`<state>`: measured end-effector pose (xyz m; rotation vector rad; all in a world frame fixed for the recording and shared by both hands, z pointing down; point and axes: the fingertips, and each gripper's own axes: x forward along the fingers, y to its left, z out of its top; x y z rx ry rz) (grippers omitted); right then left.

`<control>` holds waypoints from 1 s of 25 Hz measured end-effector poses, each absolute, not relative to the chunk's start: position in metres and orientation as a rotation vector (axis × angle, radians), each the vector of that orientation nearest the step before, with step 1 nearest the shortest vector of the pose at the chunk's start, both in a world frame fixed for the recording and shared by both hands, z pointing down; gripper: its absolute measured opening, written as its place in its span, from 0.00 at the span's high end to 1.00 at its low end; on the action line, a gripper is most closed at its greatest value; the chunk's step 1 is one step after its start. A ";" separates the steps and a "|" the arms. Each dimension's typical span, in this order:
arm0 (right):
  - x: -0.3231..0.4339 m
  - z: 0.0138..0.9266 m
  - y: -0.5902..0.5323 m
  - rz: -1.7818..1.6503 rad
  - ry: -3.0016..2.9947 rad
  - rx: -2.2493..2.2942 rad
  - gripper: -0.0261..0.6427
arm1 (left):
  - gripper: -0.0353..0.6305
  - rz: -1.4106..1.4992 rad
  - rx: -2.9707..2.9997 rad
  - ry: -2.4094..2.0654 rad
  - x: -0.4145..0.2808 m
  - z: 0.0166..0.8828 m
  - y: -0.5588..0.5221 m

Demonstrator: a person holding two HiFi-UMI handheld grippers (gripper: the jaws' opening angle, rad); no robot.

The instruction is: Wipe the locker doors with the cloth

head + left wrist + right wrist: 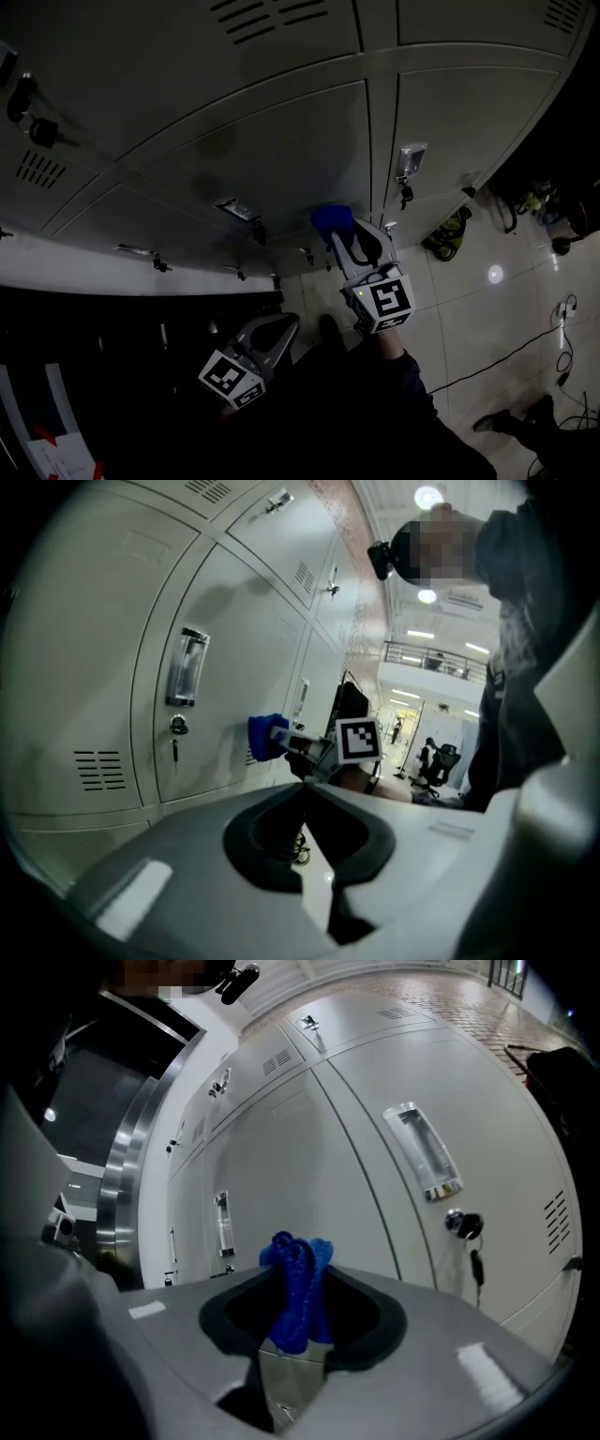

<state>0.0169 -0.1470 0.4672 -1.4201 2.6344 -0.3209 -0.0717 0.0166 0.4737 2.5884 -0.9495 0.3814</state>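
Note:
A blue cloth (331,221) is bunched between the jaws of my right gripper (341,232), which is shut on it. The cloth (298,1269) touches a grey locker door (281,159) low down, near its right edge. In the left gripper view the same cloth (266,736) presses on the door (225,649), with the right gripper (298,746) behind it. My left gripper (279,326) hangs lower and to the left, away from the lockers. Its jaws are together with nothing held (305,794).
The neighbouring door carries a metal handle (424,1152) and a lock with a hanging key (466,1225). More handles and keys (406,195) stick out along the row. Shoes and bags (448,234) lie on the tiled floor at right, with a cable (525,347).

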 end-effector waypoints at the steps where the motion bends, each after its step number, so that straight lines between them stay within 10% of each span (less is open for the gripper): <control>1: 0.007 0.470 -0.144 -0.322 2.646 -1.411 0.77 | 0.95 0.384 2.588 -0.948 -0.079 0.475 0.018; 25: -0.135 0.500 -0.144 -0.313 2.707 -1.252 0.77 | 0.95 0.489 2.561 -0.968 -0.181 0.488 0.031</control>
